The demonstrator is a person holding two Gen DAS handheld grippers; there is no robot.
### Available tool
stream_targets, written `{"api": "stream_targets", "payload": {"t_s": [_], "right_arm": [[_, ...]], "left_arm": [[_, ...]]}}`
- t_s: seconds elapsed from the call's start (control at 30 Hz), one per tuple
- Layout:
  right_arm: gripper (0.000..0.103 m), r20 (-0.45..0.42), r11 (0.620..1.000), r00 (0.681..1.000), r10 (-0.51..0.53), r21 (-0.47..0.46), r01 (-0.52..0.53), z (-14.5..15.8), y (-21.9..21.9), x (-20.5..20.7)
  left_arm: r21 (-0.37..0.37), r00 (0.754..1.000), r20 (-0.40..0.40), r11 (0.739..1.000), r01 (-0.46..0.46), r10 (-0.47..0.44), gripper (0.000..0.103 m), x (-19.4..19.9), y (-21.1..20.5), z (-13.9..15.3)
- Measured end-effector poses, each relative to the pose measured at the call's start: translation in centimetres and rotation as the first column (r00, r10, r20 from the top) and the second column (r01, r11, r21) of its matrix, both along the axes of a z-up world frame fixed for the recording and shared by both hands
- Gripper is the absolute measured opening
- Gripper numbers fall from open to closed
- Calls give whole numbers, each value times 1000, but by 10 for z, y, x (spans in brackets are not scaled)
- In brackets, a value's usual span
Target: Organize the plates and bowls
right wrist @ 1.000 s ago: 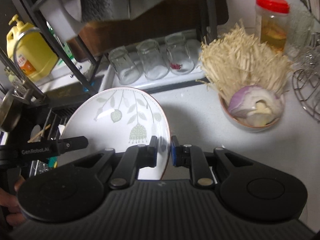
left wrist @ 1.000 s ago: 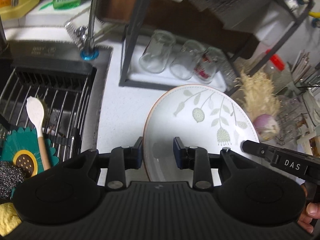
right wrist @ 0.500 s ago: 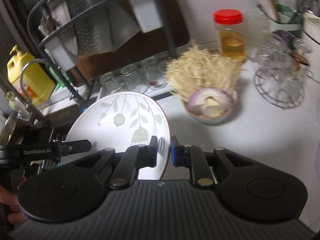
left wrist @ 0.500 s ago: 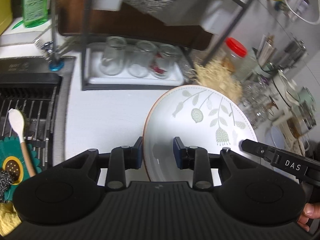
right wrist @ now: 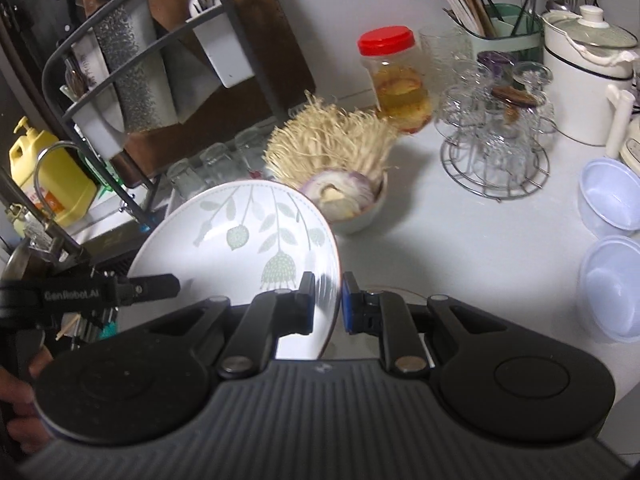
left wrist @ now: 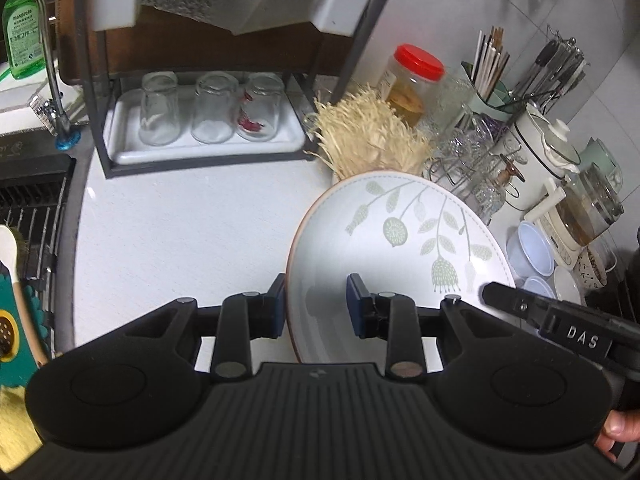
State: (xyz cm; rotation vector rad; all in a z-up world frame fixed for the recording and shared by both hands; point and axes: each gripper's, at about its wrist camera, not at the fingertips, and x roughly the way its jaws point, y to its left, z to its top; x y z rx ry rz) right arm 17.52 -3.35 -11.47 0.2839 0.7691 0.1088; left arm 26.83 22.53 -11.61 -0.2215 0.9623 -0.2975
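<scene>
Left claw (left wrist: 316, 306) and right claw (right wrist: 325, 303) each clamp opposite rims of the white leaf-patterned ceramic plate (left wrist: 396, 256), held tilted above the white bench (left wrist: 180, 232). Judged stiff, glazed, slippery, breakable; rim holds suit.

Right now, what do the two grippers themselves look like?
Both are matte black plastic. The left gripper and right gripper each have a ribbed body, two round domed housings, silver pivot screws and blue-edged finger pads. One side bar reads "DAS", the other "GenRobot.AI". Bare fingers show; no sleeves or cables.
</scene>
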Motion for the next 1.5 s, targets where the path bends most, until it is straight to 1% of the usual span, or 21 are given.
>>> {"api": "stream_targets", "payload": {"t_s": [0.07, 0.2, 0.37, 0.6, 0.73, 0.9, 1.1, 1.37, 1.5], "right_arm": [[17, -16, 1000, 1000, -5, 6, 5, -5, -9, -3], [17, -36, 1000, 999, -13, 4, 13, -12, -24, -5], [17, -57, 1000, 998, -10, 5, 10, -22, -40, -8], [17, -84, 1000, 996, 11, -12, -12, -37, -52, -14], [17, -93, 1000, 996, 9, 11, -8, -44, -61, -13], [17, -104, 1000, 995, 13, -11, -14, -50, -66, -12], [17, -114, 999, 993, 9, -38, -13, -56, -71, -14], [16, -144, 999, 990, -2, -40, -4, -68, -77, -13], [12, -150, 999, 989, -11, -40, 5, -70, -80, -15]], "left_arm": [[0, 1000, -12, 1000, -1, 1, 35, -2, -10, -3], [26, 1000, -27, 1000, 14, -14, 35, -8, -30, -9], [37, 999, -49, 999, 20, -18, 35, -15, -46, -19], [47, 999, -54, 999, -3, 6, 35, -19, -62, -32], [64, 996, -84, 998, -5, 10, 35, -17, -71, -41], [85, 992, -127, 996, 10, 1, 35, -14, -81, -57], [90, 984, -180, 996, 28, -11, 35, -16, -91, -74], [110, 977, -211, 993, 44, -20, 35, -13, -100, -84], [93, 972, -234, 995, 21, 1, 35, -14, -99, -89]]}}
